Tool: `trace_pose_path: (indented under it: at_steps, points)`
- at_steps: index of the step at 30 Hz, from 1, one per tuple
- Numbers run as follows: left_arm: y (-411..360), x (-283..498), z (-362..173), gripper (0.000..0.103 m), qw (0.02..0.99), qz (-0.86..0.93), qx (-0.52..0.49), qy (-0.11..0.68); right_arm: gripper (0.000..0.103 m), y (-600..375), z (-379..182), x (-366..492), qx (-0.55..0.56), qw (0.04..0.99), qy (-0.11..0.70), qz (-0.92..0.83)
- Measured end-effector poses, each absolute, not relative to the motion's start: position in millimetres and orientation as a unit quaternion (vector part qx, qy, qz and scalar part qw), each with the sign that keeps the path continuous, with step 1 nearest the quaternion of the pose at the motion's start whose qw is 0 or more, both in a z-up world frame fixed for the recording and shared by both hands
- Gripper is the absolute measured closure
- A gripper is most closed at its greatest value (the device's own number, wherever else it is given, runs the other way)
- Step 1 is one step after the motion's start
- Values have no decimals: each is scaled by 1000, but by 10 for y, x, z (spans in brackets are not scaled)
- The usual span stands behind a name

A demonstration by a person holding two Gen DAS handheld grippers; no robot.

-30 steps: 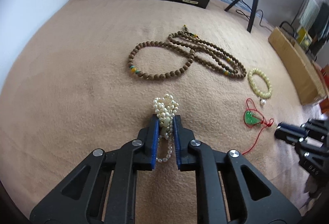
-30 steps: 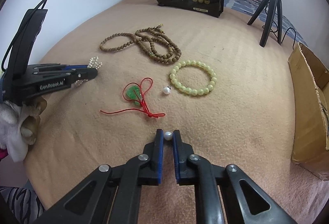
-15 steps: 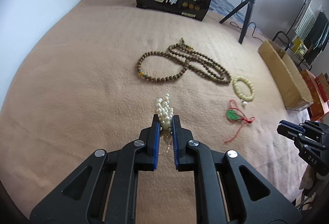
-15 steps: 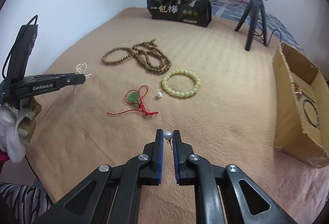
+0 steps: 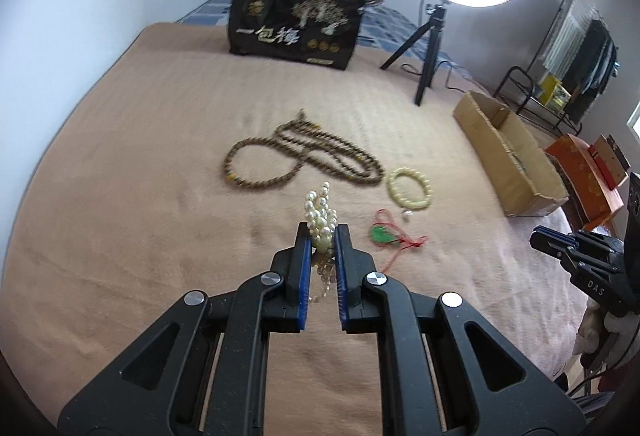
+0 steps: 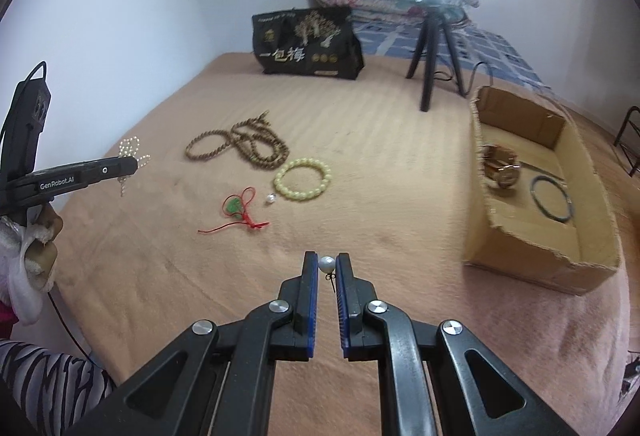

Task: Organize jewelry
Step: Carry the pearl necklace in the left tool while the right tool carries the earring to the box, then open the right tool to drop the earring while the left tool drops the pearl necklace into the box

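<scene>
The left gripper [image 5: 322, 232] angled downward over the tan blanket-covered bed [image 5: 160, 195], its blue-padded fingers [image 5: 304, 256] clamped on a bunched strand of white pearls [image 5: 320, 213]; part of the strand stood above the fingertips and part dangled between the black arms. In the right wrist view that gripper reached in from the left edge, held by a hand in a white glove [image 6: 28, 256] with a striped sleeve below it. The right gripper [image 6: 327, 266] also tilted down above the bed, its fingers [image 6: 312, 288] pinched on a single white pearl earring [image 6: 326, 264] — the small hook hung just under the bead. On the blanket lay a long brown wooden bead necklace [image 6: 240, 145], a pale yellow bead bracelet [image 6: 303, 179], a second loose pearl earring [image 6: 270, 199] just beside it, and a green pendant on red cord [image 6: 236, 207]; an open cardboard box [image 6: 592, 256] sat to the right, holding a dark bangle [image 6: 552, 197] and a gold-toned watch [image 6: 502, 167].
</scene>
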State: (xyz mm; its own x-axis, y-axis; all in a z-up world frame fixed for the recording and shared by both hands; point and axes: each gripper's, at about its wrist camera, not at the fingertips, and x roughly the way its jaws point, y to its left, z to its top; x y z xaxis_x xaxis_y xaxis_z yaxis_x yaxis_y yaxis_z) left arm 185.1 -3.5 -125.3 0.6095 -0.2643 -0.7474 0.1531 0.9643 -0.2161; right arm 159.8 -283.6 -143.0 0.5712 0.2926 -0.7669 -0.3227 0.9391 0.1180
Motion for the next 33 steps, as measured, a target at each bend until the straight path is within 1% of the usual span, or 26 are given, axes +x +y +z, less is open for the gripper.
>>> trace_pose_path:
  at_steps: [12, 25, 33]
  points:
    - [-515, 1816, -983, 94, 895, -173, -50, 408, 97, -3325, -1181, 1497, 4, 903, 407, 137]
    - [-1373, 1970, -812, 94, 885, -244, -20, 396, 97, -4125, -907, 1628, 34, 920, 383, 79]
    - [-1891, 2144, -794, 94, 869, -286, -19, 404, 97, -4399, -815, 1845, 41, 925, 373, 60]
